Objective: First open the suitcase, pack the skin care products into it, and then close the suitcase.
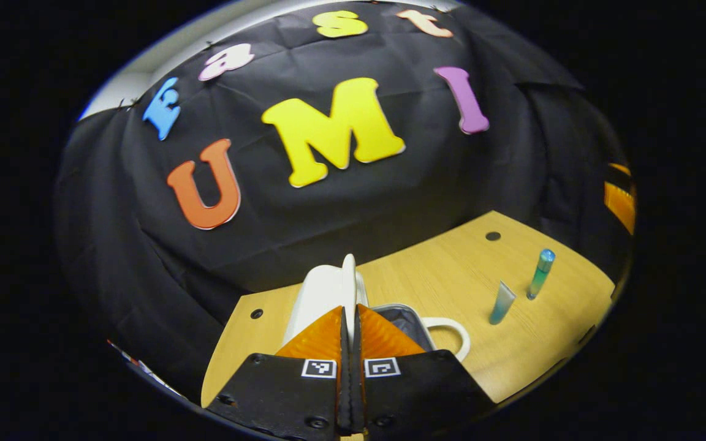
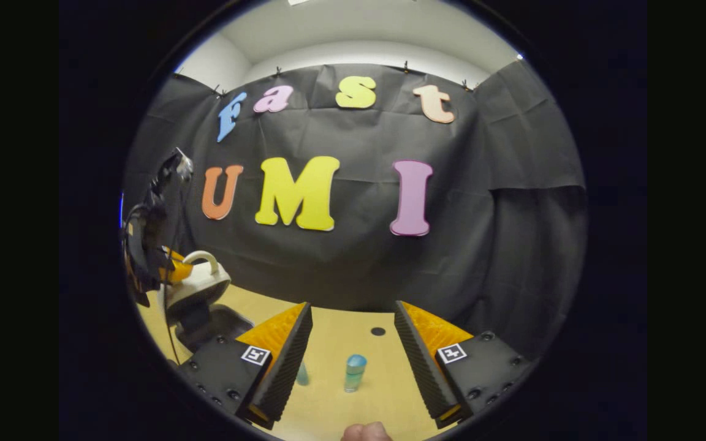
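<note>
**On the wooden table: suitcase lid pinched and raised, two products standing apart**

In the left gripper view, just ahead of the fingertips, the left gripper (image 1: 349, 318) is clenched on the white lid (image 1: 322, 293) of the suitcase (image 1: 403, 321). The two orange fingers (image 1: 319, 340) meet with only the thin edge of the lid between them, and the lid rises upright above the tips. Behind the right finger the open shell of the suitcase shows a dark lining and a pale rim, and its white handle (image 1: 451, 334) curves out to the right of the gripper, lying on the table (image 1: 451, 275). Farther to the right and ahead, well apart from the suitcase, stand two skin care products: a short teal tube (image 1: 502, 302) and, just beyond it, a taller bottle (image 1: 540, 273) with a blue cap. Both are upright and they do not touch each other.

In the right gripper view, the right gripper (image 2: 353, 331) is released: its fingers stand wide apart and nothing is held between them. Between the fingers and a little ahead, the bottle (image 2: 355, 372) stands on the table (image 2: 344, 331). The tube (image 2: 302, 374) is near the inner side of the left finger and partly hidden by it. Far to the left of this gripper, the other gripper (image 2: 172, 269) holds the lid (image 2: 197, 285) up, with the dark open shell (image 2: 215, 324) below it. At the bottom edge, a small part of a hand (image 2: 365, 432) is visible.
</note>
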Available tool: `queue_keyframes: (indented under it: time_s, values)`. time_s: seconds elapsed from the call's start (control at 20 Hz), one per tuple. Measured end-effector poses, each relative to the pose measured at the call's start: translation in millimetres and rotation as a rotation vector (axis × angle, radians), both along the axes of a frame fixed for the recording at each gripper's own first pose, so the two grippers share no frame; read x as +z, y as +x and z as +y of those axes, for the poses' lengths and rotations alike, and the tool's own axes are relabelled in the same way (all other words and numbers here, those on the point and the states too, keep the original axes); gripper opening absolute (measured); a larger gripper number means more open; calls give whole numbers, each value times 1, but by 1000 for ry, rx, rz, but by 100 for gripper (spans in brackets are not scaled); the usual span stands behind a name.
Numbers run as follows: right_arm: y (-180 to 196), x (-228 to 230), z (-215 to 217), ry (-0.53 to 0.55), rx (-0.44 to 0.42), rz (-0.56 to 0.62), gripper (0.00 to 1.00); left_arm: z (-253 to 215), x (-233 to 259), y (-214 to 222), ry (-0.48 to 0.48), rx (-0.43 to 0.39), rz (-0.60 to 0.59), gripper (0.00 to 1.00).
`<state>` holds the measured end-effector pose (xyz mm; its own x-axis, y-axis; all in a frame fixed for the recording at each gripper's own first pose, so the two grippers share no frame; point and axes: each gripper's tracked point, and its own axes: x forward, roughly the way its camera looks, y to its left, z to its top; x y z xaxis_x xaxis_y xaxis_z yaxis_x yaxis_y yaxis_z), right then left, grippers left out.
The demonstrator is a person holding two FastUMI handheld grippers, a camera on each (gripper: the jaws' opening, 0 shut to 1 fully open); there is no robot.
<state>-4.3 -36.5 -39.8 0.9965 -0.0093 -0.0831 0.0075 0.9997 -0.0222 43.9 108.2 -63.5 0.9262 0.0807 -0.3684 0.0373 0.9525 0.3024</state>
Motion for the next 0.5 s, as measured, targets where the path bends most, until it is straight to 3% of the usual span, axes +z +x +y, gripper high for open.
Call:
queue_keyframes:
  time_s: [0.25, 0.5]
  values:
    - [2, 20, 55, -31, 67, -23, 80, 127, 14, -4, -137, 100, -109, 3]
    - [-3, 30, 101, -97, 104, -18, 80, 232, -33, -21, -341, 211, -121, 3]
